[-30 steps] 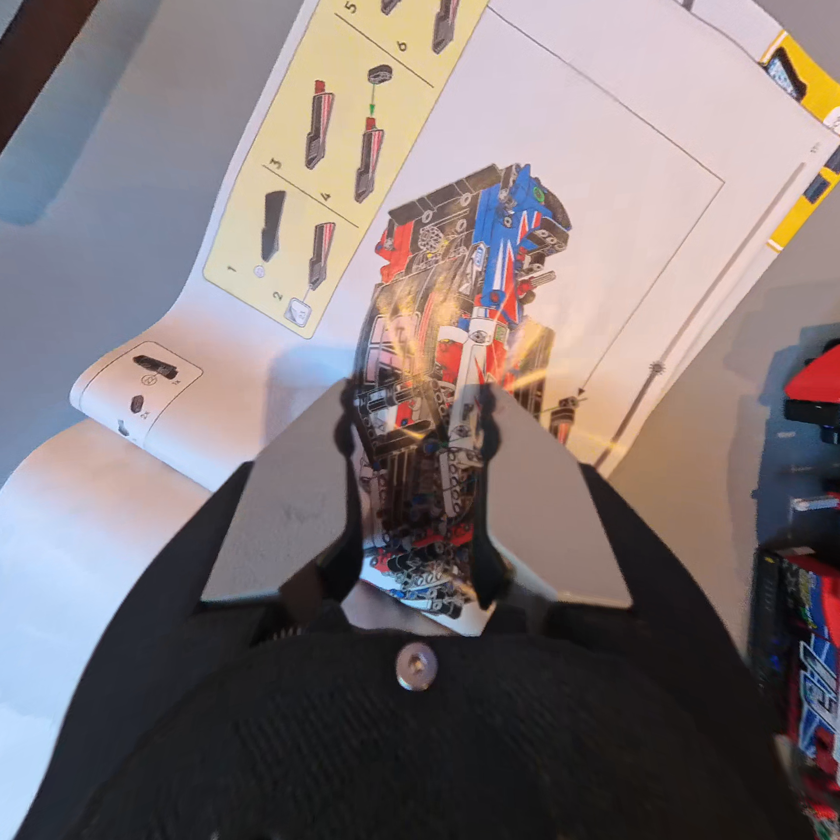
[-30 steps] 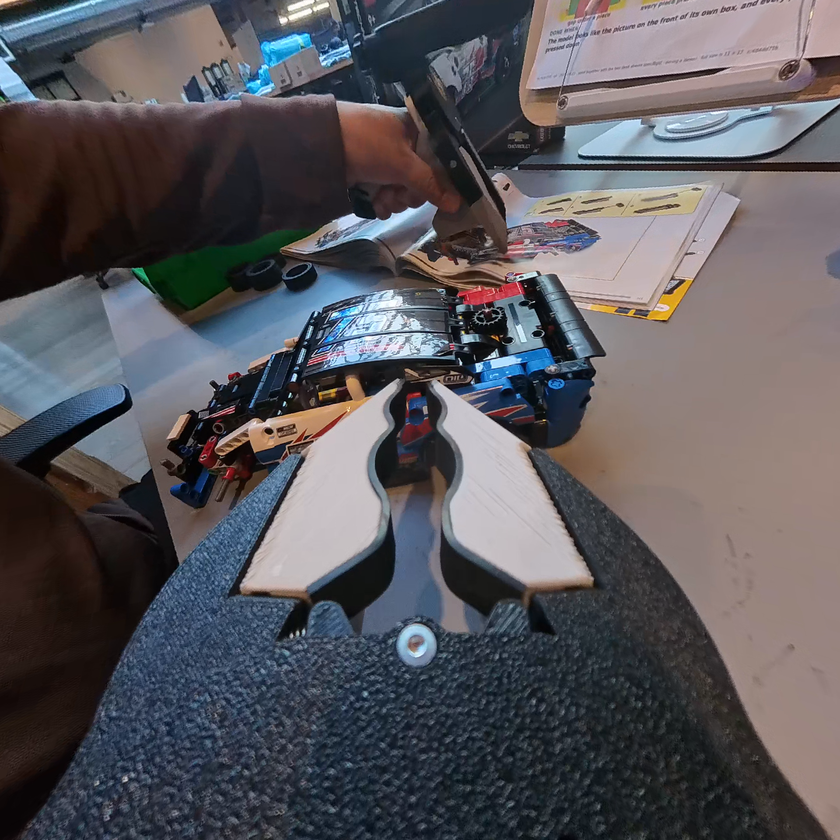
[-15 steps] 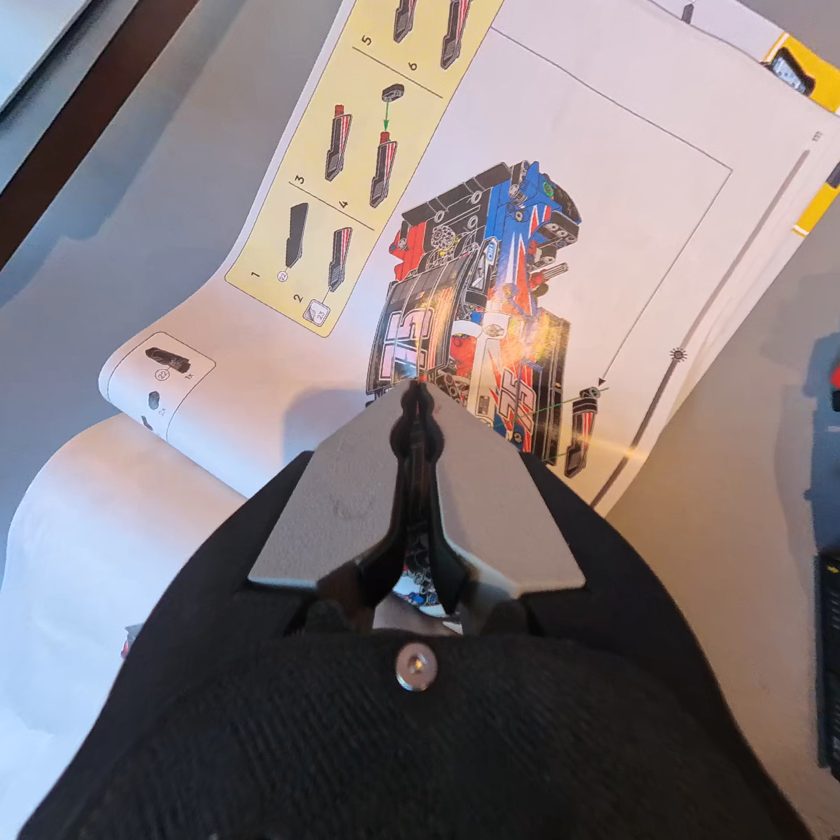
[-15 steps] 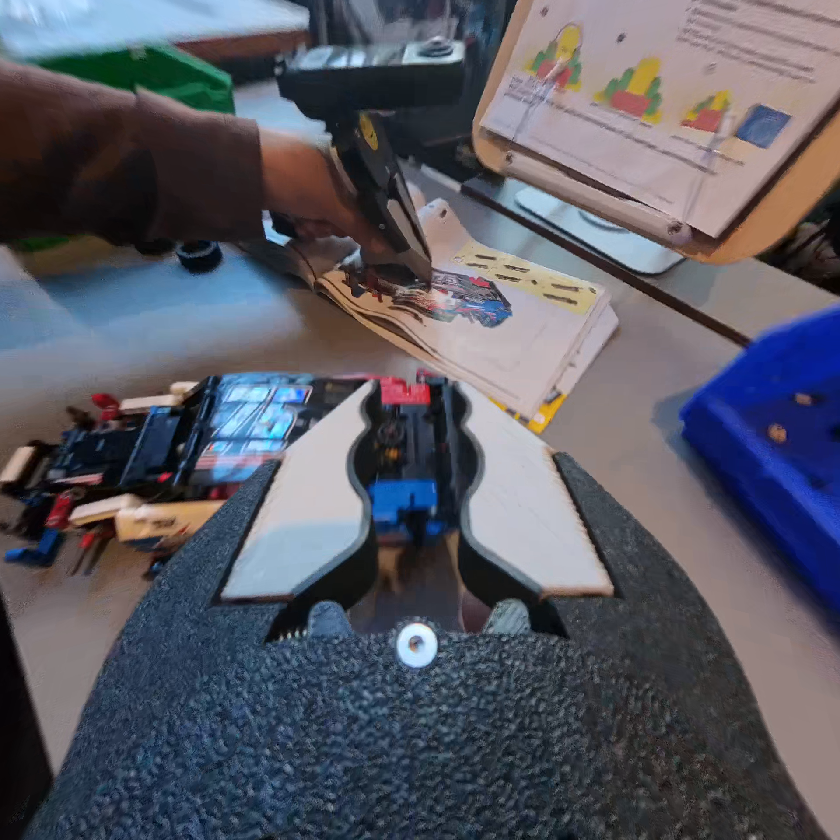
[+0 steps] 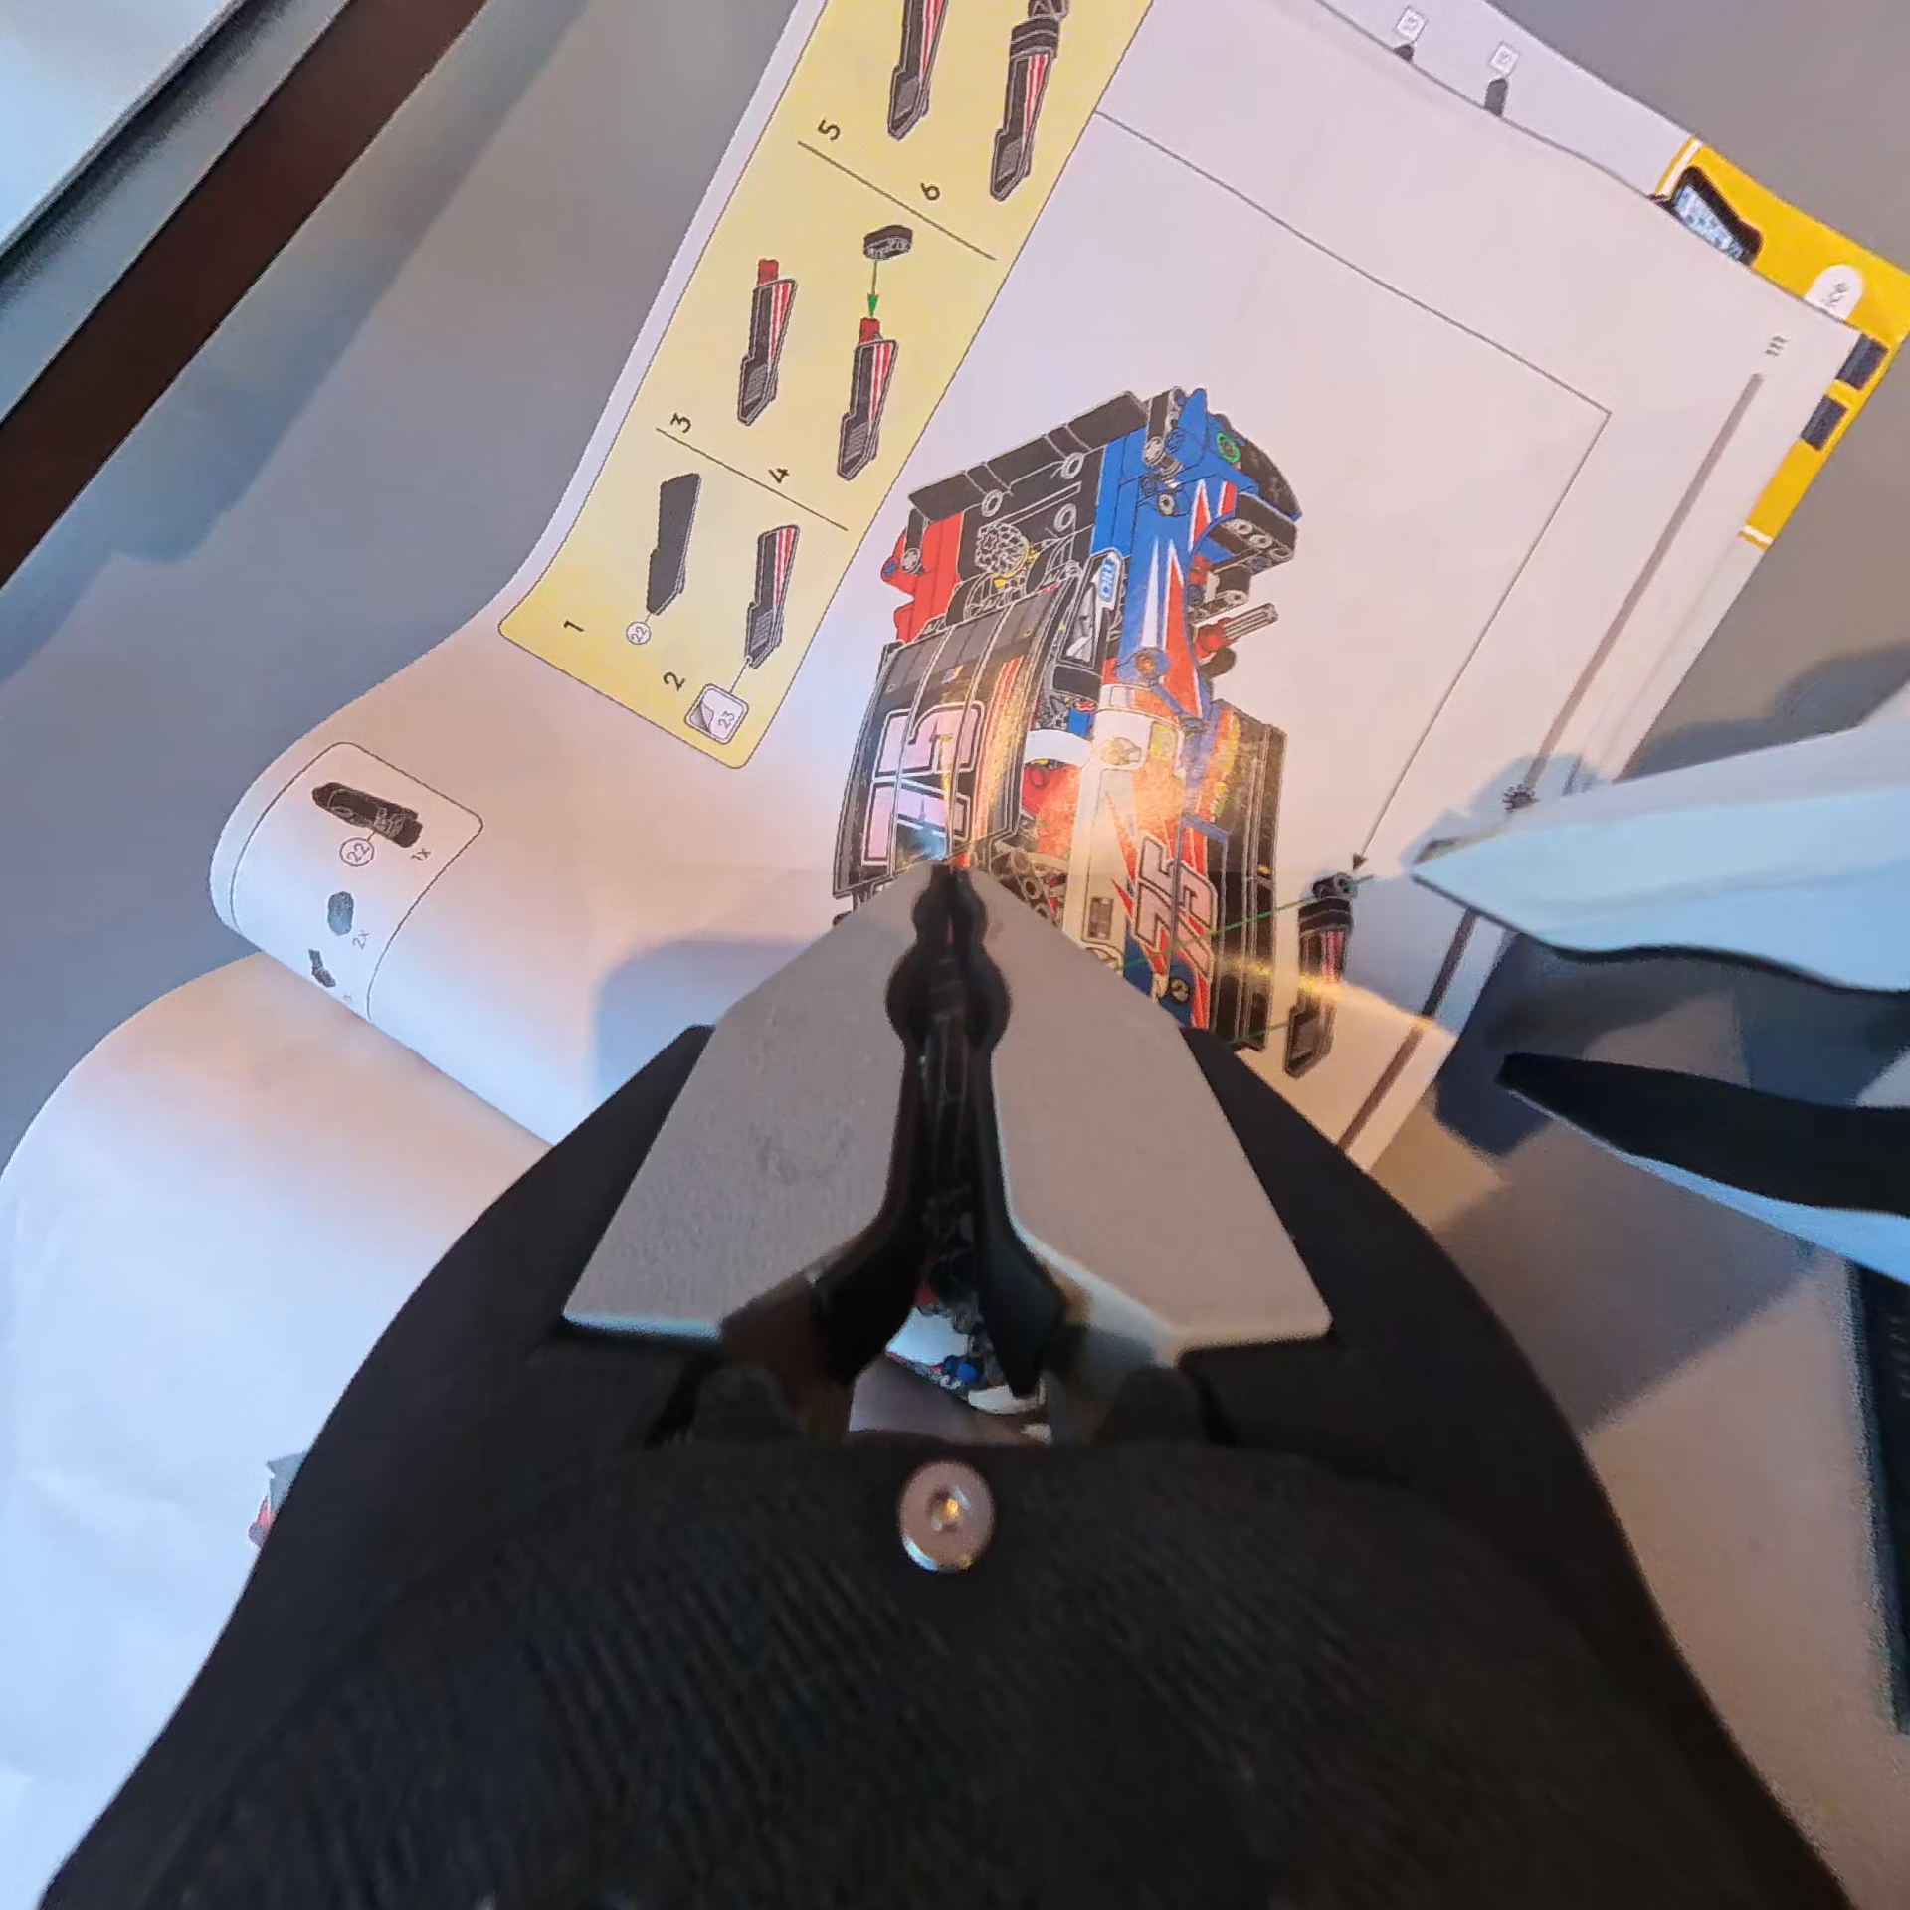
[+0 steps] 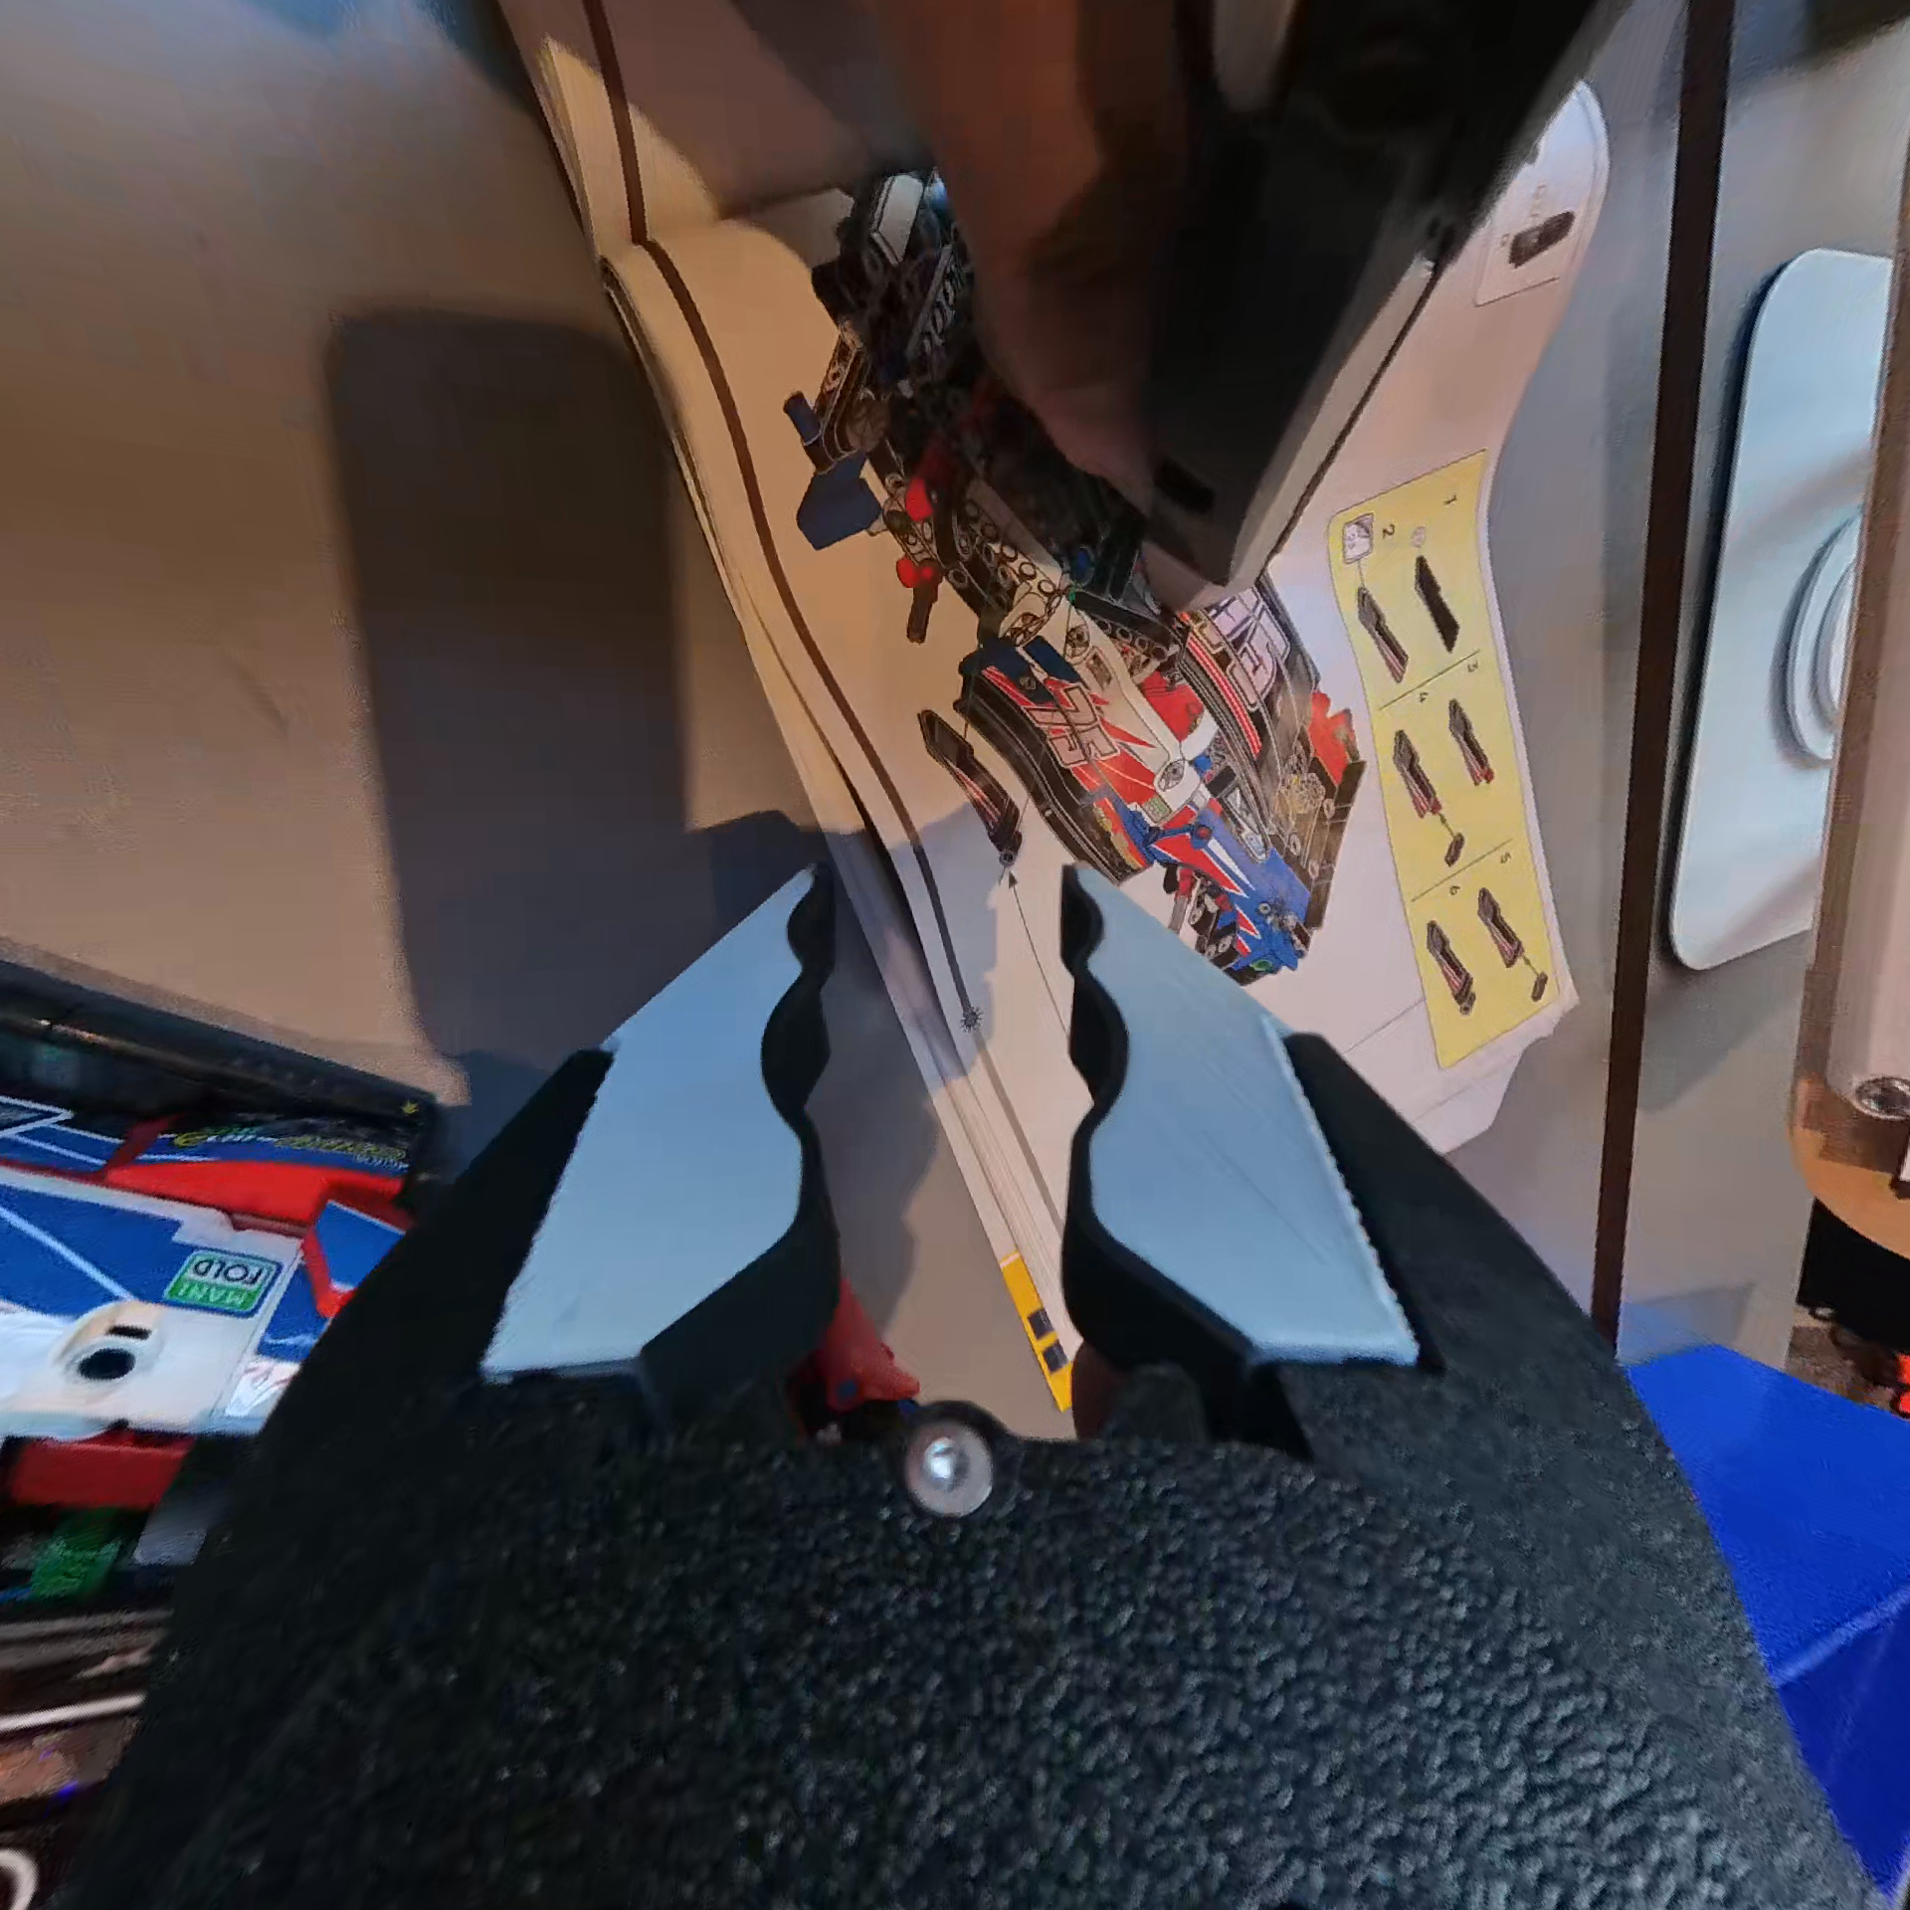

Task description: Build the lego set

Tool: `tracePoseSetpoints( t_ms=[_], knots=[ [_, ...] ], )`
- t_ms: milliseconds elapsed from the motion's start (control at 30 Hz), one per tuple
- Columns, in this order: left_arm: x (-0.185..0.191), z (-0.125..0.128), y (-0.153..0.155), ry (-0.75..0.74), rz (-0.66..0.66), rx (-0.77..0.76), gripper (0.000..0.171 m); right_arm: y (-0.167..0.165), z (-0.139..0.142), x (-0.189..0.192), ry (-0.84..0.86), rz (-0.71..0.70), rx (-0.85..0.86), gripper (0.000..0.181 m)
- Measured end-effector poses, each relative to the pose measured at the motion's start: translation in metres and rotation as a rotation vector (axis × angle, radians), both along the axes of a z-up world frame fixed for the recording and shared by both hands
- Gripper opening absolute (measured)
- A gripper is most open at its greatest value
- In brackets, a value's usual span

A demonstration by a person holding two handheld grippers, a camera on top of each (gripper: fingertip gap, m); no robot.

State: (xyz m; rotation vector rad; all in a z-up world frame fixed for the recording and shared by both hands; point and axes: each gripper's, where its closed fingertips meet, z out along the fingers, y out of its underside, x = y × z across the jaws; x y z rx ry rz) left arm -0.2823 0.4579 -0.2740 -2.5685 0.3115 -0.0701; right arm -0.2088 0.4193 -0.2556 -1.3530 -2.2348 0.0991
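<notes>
The open instruction booklet lies on the grey table, showing a drawing of the red, blue and black car. My left gripper is shut with nothing between its fingers, its tip over the drawn car. In the right wrist view the left gripper comes down from the top onto the same page. My right gripper is open and empty, hovering over the booklet's near edge; it also shows at the right edge of the left wrist view. The partly built lego car sits at the lower left, beside my right gripper.
A blue bin stands at the lower right. A white stand base and a wooden board edge lie beyond the booklet. A dark seam runs across the table behind the page. Left tips to right tips: about 9 cm. My right tips are about 25 cm from the dark seam, my left tips only 20 cm. The left camera catches it too, in the left wrist view.
My left gripper has shut over the page. My right gripper has moved from the lego car to above the booklet and opened wider.
</notes>
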Motion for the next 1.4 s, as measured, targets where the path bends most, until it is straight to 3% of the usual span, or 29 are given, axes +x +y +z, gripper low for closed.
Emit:
tracePoseSetpoints(
  t_ms=[267, 400, 533, 667, 700, 733, 800, 867, 1000, 1033, 1133, 1267, 1333, 1400],
  knots=[
    [0.003, 0.003, 0.002, -0.055, 0.002, 0.031, 0.0, 0.006, -0.007, -0.004, -0.006, 0.054, 0.149, 0.004],
    [-0.002, 0.043, 0.006, -0.187, 0.101, 0.276, 0.0, 0.005, 0.009, -0.008, 0.071, 0.042, 0.152, 0.0],
    [0.009, 0.084, -0.026, -0.253, 0.094, 0.468, 0.0, -0.003, 0.029, -0.013, 0.163, 0.038, 0.12, 0.0],
    [0.03, 0.082, -0.058, -0.117, 0.029, 0.499, 0.0, -0.01, 0.045, -0.019, 0.23, 0.056, 0.147, 0.0],
    [0.036, 0.079, -0.062, -0.09, 0.006, 0.497, 0.004, -0.013, 0.049, -0.02, 0.242, 0.059, 0.146, 0.0],
    [0.039, 0.075, -0.065, -0.055, -0.006, 0.492, 0.058, -0.016, 0.053, -0.021, 0.252, 0.061, 0.143, 0.0],
    [0.035, 0.067, -0.067, 0.048, 0.0, 0.477, 0.074, -0.022, 0.061, -0.025, 0.278, 0.067, 0.138, 0.001],
    [0.036, 0.063, -0.067, 0.098, -0.001, 0.479, 0.076, -0.03, 0.071, -0.03, 0.305, 0.075, 0.145, 0.001],
    [0.017, 0.067, -0.07, 0.222, 0.062, 0.533, 0.01, -0.044, 0.083, -0.041, 0.317, 0.09, 0.157, 0.004],
    [0.011, 0.07, -0.071, 0.233, 0.085, 0.552, 0.0, -0.049, 0.085, -0.043, 0.322, 0.095, 0.154, 0.005],
    [-0.003, 0.073, -0.083, 0.151, 0.18, 0.583, 0.0, -0.075, 0.112, -0.046, 0.429, 0.122, 0.082, 0.003],
    [-0.025, 0.075, -0.104, 0.029, 0.313, 0.624, 0.0, -0.126, 0.195, -0.032, 0.762, 0.175, -0.149, 0.0],
    [-0.034, 0.075, -0.115, -0.029, 0.368, 0.632, 0.0, -0.123, 0.231, -0.019, 0.913, 0.12, -0.189, 0.0],
    [-0.043, 0.074, -0.125, -0.072, 0.412, 0.632, 0.0, -0.098, 0.243, -0.009, 0.97, -0.005, -0.171, 0.0]
  ],
)
